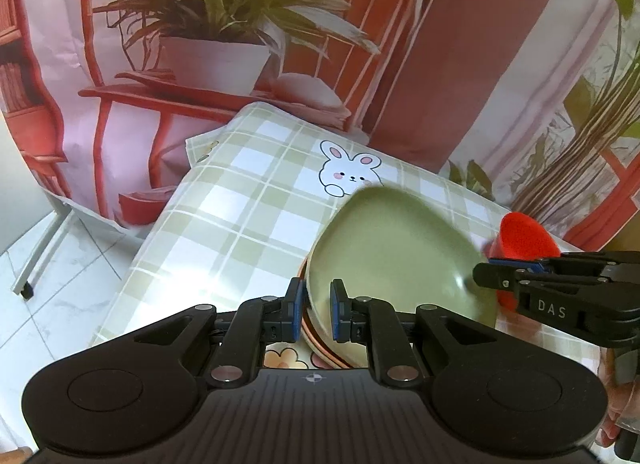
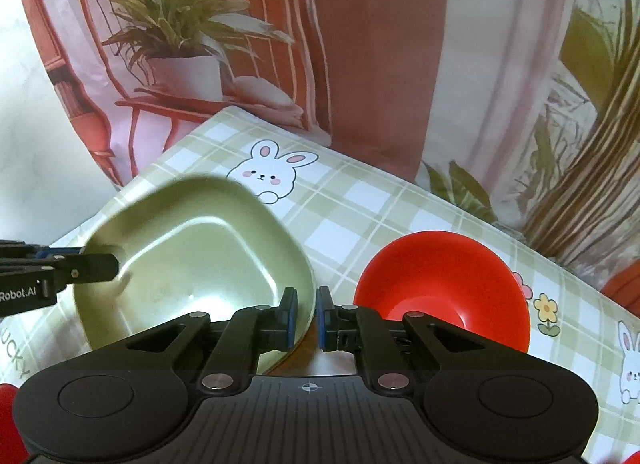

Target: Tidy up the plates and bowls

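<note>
Checked tablecloth [image 2: 360, 199] with rabbit prints, printed plant backdrop [image 1: 224, 23] behind. Green dish [image 2: 192, 260] held by both tools at opposite rims. Left gripper [image 1: 316, 312]: jaws clamped on near rim of green dish, above a stack of plates [image 1: 320, 344] with orange edges. Right gripper [image 2: 307, 318]: jaws clamped on dish rim directly ahead. Red bowl [image 2: 440, 284] on cloth just right of right gripper, apart from green dish.
</note>
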